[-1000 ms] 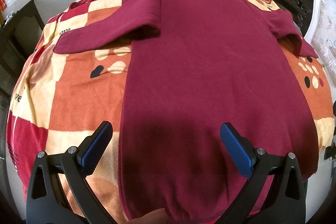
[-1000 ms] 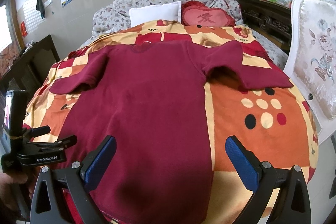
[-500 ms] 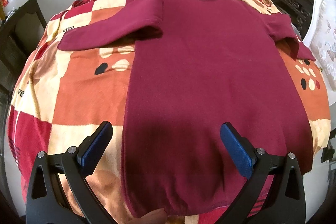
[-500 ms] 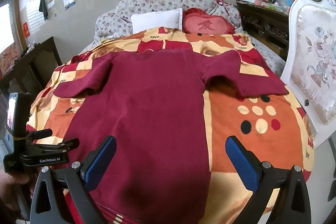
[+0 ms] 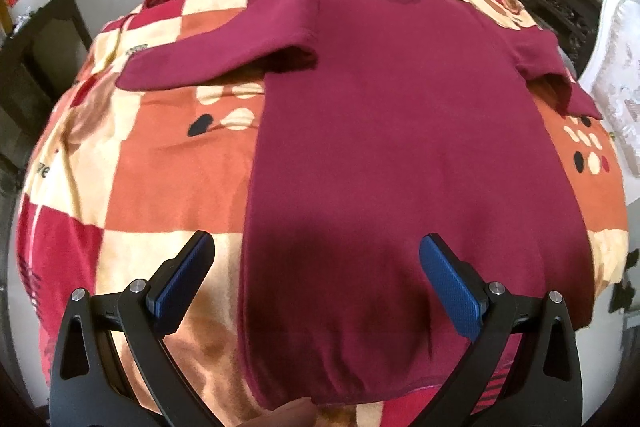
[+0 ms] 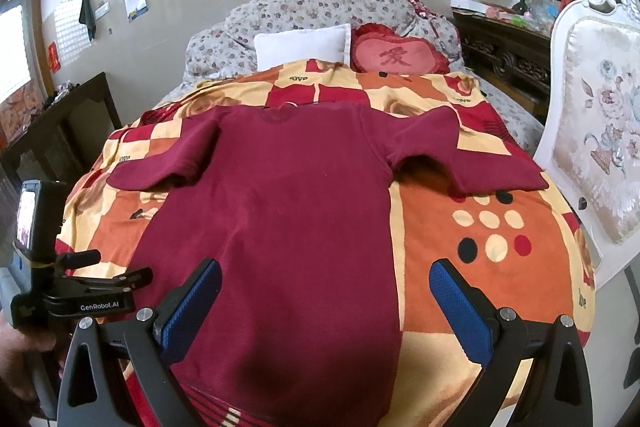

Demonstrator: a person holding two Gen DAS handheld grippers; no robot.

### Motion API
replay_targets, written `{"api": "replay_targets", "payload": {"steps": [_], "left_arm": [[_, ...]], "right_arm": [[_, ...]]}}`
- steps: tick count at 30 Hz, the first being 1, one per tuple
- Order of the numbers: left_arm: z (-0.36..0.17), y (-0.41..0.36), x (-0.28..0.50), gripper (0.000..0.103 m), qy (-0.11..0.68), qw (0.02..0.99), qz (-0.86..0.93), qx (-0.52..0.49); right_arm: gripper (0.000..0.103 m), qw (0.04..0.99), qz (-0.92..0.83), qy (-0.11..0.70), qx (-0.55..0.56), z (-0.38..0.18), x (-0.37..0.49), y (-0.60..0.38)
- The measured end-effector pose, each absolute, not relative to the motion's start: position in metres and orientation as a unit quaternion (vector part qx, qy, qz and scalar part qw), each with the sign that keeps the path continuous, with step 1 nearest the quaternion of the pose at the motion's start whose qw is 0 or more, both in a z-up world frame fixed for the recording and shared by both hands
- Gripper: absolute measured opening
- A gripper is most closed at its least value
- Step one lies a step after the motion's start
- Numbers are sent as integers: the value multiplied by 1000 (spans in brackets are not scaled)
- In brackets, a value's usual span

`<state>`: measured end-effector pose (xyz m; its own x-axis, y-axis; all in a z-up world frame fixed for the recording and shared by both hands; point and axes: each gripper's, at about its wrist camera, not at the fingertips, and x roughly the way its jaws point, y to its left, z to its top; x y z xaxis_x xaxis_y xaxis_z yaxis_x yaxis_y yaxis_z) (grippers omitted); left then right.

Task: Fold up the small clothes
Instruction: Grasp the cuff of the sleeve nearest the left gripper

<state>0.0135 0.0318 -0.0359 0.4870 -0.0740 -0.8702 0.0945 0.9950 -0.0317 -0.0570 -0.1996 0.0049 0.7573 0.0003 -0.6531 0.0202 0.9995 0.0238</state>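
- Left gripper (image 5: pixel 316 287) hangs with fingers spread wide, empty, over the near hem of the maroon shirt (image 5: pixel 400 155), which lies flat on the bed's blanket (image 5: pixel 160 167); pinching deep could catch the blanket too
- Right gripper (image 6: pixel 324 307), equally agape, straddles the shirt's right edge; an uneven lift would skew the fold

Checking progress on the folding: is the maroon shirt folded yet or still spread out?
Spread out. The maroon shirt lies flat on the checked blanket, both sleeves extended sideways, hem toward the cameras; no fold is visible.
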Motion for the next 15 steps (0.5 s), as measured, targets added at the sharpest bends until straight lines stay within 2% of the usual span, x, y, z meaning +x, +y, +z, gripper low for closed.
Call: {"api": "replay_targets", "payload": {"steps": [9, 15], "left_arm": [[-27, 73, 42, 103, 448, 887, -86, -68], [-40, 112, 84, 103, 483, 867, -82, -90]], "right_arm": [[103, 943, -6, 334, 2, 1, -8, -190], [103, 930, -17, 367, -12, -40, 58, -191]]}}
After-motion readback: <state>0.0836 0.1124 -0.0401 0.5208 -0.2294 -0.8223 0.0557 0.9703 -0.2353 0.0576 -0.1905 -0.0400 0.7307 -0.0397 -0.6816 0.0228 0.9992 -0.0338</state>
